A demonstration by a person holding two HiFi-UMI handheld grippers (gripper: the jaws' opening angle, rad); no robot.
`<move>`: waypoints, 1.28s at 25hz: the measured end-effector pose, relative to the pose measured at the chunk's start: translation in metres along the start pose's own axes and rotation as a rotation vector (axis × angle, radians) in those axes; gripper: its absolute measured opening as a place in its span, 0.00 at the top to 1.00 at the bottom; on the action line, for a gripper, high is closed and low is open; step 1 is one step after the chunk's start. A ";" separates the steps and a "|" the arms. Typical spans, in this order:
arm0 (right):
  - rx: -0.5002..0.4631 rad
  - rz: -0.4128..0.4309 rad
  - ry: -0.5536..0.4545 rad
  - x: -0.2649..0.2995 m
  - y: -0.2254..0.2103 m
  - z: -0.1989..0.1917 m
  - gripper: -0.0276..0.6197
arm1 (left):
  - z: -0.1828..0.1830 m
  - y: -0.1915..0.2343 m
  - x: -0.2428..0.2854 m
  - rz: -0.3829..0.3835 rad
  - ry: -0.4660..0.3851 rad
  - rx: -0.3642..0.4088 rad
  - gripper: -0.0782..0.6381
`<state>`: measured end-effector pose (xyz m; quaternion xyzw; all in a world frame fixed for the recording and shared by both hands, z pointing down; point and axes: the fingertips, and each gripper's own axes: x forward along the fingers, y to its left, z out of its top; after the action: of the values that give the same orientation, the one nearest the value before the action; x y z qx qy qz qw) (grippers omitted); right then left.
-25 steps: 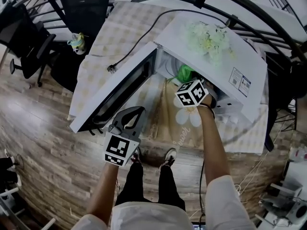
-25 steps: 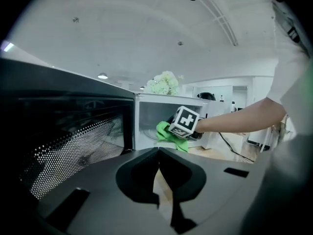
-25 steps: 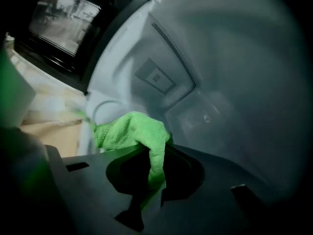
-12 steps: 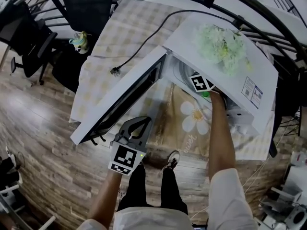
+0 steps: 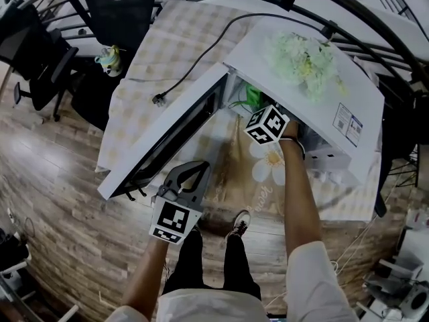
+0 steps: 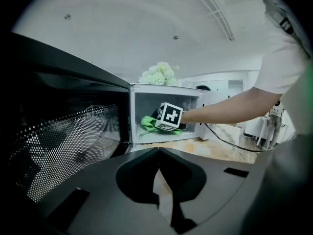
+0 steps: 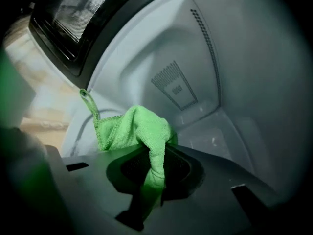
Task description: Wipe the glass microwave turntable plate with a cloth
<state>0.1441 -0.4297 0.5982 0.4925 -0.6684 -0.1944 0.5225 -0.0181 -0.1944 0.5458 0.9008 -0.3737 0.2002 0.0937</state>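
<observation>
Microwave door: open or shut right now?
Open: the microwave door stands wide to the left, and the right gripper, shut on the green cloth, reaches inside.

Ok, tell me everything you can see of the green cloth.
The green cloth is a bright, fuzzy, microfibre-looking rag with a stitched hem and a thin loop at one corner. It is bunched, one twisted fold pinched in the shut jaws of the right gripper, the rest bulging ahead. It is low inside the open microwave; whether it touches the floor there is unclear.
</observation>
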 end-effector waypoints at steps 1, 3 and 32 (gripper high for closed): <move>0.019 -0.010 0.029 -0.002 -0.004 -0.011 0.85 | 0.001 -0.002 -0.001 -0.004 -0.002 0.002 0.87; 0.063 -0.035 0.102 -0.006 -0.015 -0.037 0.85 | 0.001 -0.006 -0.002 -0.015 -0.004 0.005 0.87; 0.318 0.126 0.056 -0.143 0.030 -0.009 0.86 | 0.062 -0.011 -0.060 -0.015 -0.124 0.013 0.87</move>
<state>0.1344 -0.2909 0.5518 0.5313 -0.7055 -0.0393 0.4674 -0.0307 -0.1690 0.4638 0.9148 -0.3708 0.1459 0.0662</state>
